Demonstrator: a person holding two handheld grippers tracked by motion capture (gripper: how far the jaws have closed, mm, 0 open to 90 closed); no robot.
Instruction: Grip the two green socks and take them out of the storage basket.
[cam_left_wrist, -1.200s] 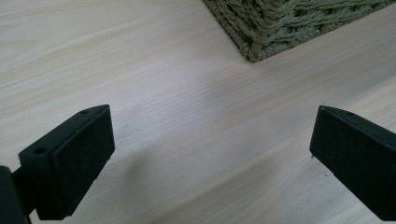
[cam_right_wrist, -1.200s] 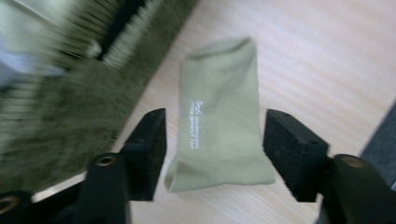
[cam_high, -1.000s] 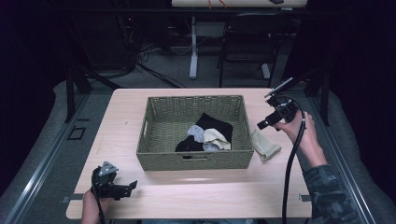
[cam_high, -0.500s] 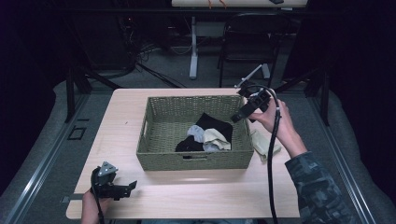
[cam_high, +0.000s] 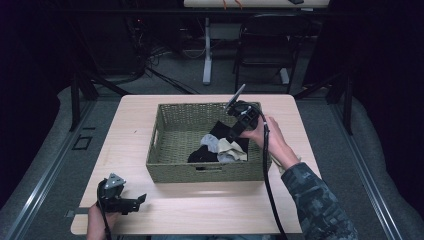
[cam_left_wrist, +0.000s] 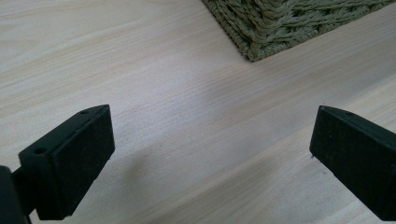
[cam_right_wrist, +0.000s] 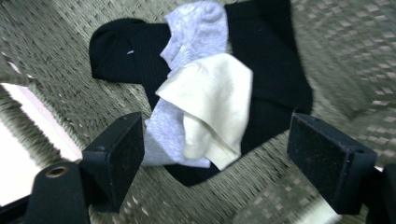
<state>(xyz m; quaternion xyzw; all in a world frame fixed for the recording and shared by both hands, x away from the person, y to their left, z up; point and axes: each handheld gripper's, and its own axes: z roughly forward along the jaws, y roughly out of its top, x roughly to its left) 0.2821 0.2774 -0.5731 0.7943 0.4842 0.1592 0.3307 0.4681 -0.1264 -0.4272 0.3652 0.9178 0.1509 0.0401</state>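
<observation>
The basket (cam_high: 210, 170) is olive-green wicker with a tight woven pattern. In it lie a black ribbed sock (cam_right_wrist: 275, 65), a light grey sock (cam_right_wrist: 196, 28) and a cream sock (cam_right_wrist: 210, 98). The surface (cam_high: 130, 125) is pale wood with fine grain. Both tools, left (cam_high: 140, 200) and right (cam_high: 231, 137), are black. The sleeve (cam_high: 320, 205) is grey-green camouflage.

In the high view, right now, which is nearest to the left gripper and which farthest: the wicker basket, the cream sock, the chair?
From the left gripper, at the table's near left corner:
1. Wicker basket, in the table's middle.
2. Cream sock, inside the basket, on its right side.
3. Chair, on the floor behind the table.
</observation>
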